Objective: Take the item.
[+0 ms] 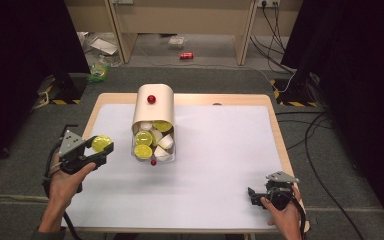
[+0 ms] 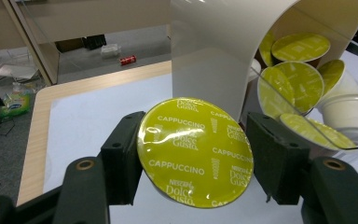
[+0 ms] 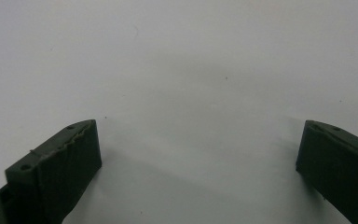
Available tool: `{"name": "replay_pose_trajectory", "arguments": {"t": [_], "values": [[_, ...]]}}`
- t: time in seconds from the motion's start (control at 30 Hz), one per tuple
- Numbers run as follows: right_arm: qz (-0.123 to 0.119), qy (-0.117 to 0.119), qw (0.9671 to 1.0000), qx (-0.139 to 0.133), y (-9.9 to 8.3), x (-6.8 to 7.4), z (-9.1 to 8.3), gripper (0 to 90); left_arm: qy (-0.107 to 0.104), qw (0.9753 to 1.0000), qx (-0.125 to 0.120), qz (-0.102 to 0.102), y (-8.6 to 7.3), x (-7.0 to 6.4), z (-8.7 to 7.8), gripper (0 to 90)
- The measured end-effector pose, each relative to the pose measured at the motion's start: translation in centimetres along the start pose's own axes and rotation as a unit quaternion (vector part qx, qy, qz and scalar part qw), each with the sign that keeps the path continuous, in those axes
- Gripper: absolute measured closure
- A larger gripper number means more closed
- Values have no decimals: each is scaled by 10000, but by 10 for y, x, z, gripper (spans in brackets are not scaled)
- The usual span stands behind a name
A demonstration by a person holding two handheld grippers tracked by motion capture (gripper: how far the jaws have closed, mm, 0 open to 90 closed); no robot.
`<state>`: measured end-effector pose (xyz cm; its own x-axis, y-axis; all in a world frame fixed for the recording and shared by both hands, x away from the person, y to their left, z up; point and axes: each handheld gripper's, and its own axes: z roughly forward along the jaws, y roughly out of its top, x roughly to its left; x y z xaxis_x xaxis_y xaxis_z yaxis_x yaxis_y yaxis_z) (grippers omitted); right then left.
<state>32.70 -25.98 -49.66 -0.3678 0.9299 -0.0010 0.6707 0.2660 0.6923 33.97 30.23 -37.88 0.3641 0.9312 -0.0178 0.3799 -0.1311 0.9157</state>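
The white table (image 1: 220, 165) lay widest beneath both of my grippers, its wooden rim showing along the far and side edges. Ahead and to the right of my left gripper (image 1: 100, 148) stood the cream dispenser (image 1: 154, 107), a curved shell with a red knob on top. In the left gripper view its pale wall rose just beyond my fingertips. At its open foot sat the clear tray (image 1: 154, 152), heaped with capsules (image 1: 143, 138), some showing yellow-green lids and some turned to show their white cups. That heap was near my left fingers, off to their right side, apart from them.

Between my left fingers I pinched a single capsule (image 2: 196, 151) by its rim. Its yellow-green foil lid faced back toward me and was printed with CAPPUCCINO and the Dolce Gusto name. One pad (image 2: 123, 156) pressed its left edge, the other its right, and it was lifted off the table, tilted.

My right gripper (image 1: 254, 196) sat well apart from all that, near the table's near right corner, low over bare white surface. Its fingers (image 3: 58, 168) were spread wide, with nothing between them but the table.
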Motion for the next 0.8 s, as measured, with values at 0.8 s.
{"name": "replay_pose_trajectory", "arguments": {"t": [0.8], "values": [[0,-3,10000,-10,0,0,0,1,105,9996,23,-269,-43,11,8,394]]}}
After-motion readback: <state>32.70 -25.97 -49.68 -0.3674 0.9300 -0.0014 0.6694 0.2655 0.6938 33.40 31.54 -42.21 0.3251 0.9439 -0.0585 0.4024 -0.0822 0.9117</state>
